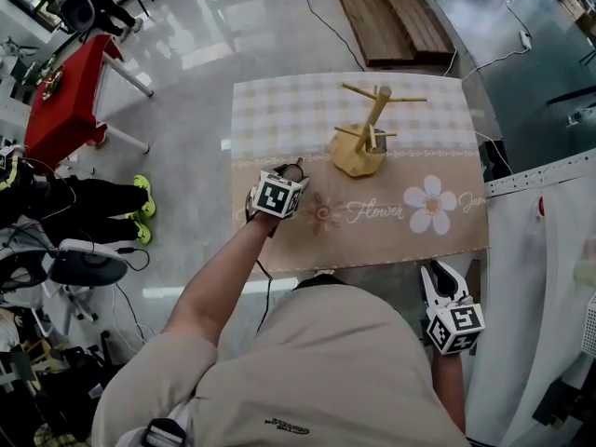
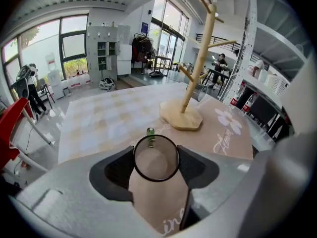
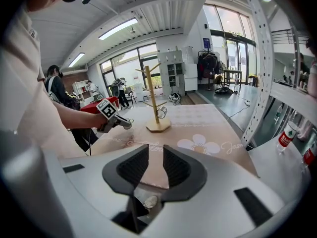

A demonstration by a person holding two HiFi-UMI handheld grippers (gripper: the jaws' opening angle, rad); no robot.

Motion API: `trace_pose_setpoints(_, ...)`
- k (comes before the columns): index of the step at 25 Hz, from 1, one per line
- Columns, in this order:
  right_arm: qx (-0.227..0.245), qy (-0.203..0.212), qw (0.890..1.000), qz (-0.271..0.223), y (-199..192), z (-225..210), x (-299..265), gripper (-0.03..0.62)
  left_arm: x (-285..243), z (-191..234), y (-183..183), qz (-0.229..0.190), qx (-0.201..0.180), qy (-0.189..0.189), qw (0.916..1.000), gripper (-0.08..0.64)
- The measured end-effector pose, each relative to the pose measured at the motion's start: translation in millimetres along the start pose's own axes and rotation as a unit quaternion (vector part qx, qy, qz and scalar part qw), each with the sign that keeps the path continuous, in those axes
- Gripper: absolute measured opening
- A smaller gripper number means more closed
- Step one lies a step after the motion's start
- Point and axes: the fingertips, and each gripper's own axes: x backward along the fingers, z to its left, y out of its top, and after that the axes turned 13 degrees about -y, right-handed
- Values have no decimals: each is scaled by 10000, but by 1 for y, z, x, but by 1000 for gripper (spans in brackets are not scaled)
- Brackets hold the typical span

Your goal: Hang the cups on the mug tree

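A clear glass cup [image 2: 156, 157] with a green handle [image 2: 150, 132] stands on the tablecloth between the wide jaws of my left gripper [image 2: 156, 166]; its rim fills the gap and I see no squeeze. In the head view that gripper [image 1: 291, 175] is at the table's left edge, with the cup [image 1: 293, 169] at its tip. The wooden mug tree [image 1: 371, 128] stands to the right, further back, and another glass cup [image 1: 377, 141] hangs low on it. My right gripper [image 1: 444, 277] hovers off the table's near right corner, jaws a little apart and empty.
The table carries a beige flower-print cloth [image 1: 372, 222]. A white rack [image 1: 540, 250] stands close at the right. On the floor to the left are a red table [image 1: 65, 91] and a seated person's legs [image 1: 102, 203].
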Motion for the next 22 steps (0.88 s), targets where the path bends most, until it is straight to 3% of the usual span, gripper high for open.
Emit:
trace_pose_setpoints(5, 0, 4, 10000, 31, 5, 2, -4, 100, 22, -15, 44, -580, -413, 71, 9974, 278)
trace_pose_setpoints(9, -42, 12, 10000, 10, 8, 2, -9, 100, 52, -34, 98, -1215, -766, 95, 9896, 278)
trace_pose_setpoints(16, -114, 22, 9999, -31, 9, 2, -10, 100, 104, -72, 186, -1972, -1609, 76, 9671, 278)
trace_pose_setpoints(22, -203, -40, 9998, -53, 7, -2, -7, 100, 140, -91, 241, -2477, -2113, 300, 9450, 278)
